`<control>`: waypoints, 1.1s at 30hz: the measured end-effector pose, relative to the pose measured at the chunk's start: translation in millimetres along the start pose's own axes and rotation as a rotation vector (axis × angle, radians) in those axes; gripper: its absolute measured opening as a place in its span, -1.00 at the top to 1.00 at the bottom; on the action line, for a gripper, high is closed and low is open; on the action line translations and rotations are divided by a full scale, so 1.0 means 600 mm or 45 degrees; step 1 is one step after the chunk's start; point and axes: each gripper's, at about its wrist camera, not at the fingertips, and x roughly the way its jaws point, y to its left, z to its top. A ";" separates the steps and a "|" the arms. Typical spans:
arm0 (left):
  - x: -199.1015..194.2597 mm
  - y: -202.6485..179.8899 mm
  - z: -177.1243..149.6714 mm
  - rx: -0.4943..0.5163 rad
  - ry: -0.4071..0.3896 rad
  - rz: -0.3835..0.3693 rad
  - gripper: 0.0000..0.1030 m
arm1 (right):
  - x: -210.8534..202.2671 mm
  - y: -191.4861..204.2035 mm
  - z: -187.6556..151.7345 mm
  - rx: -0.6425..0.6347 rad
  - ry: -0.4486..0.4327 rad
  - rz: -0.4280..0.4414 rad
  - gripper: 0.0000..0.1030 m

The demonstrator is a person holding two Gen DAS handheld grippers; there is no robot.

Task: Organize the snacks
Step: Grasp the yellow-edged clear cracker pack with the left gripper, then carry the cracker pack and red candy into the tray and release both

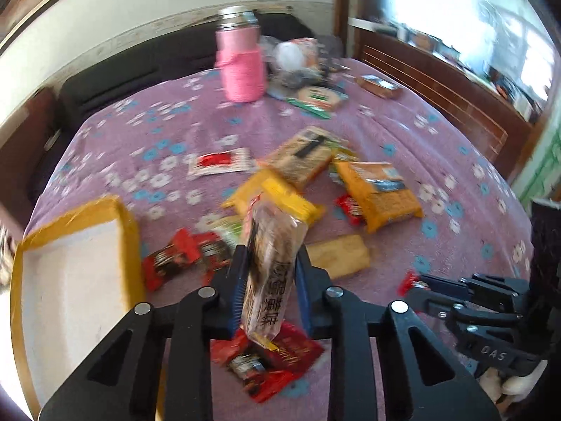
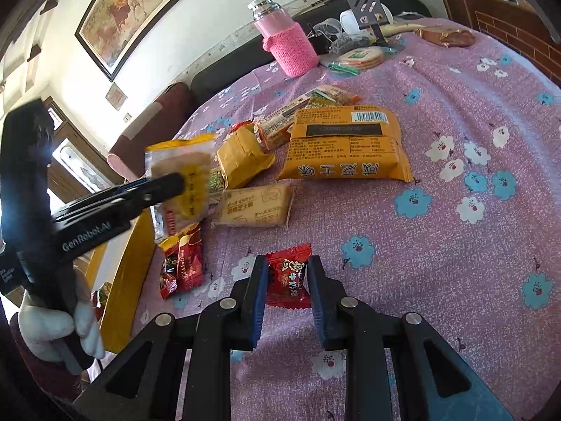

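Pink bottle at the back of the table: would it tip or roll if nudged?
The pink bottle stands upright and tall on a soft cloth, so it probably tips easily. Its knitted sleeve likely resists sliding; once down, its round body could roll.

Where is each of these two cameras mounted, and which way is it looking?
Left wrist: on the left gripper, looking down its fingers at the cracker pack it clamps; right gripper at lower right.
Right wrist: on the right gripper, facing the red candy it pinches; left gripper, gloved hand at left.
Shared: pink bottle, orange packet, flowered cloth.
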 end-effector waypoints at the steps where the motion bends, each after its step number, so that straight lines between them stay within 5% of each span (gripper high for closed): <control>1: 0.003 0.015 -0.002 -0.045 -0.005 0.023 0.57 | -0.001 0.001 -0.001 -0.001 -0.002 -0.004 0.54; 10: 0.049 0.035 0.010 -0.180 -0.019 -0.092 0.55 | -0.003 0.009 -0.005 -0.036 -0.014 -0.063 0.54; 18: 0.044 0.033 0.012 -0.232 -0.002 -0.071 0.69 | -0.003 0.005 -0.003 -0.013 0.002 -0.039 0.55; 28: -0.092 0.101 -0.036 -0.396 -0.167 -0.149 0.69 | -0.040 0.013 -0.008 0.048 0.018 0.051 0.56; 33: -0.168 0.152 -0.080 -0.457 -0.258 -0.075 0.68 | -0.058 0.078 0.006 -0.028 0.016 0.130 0.56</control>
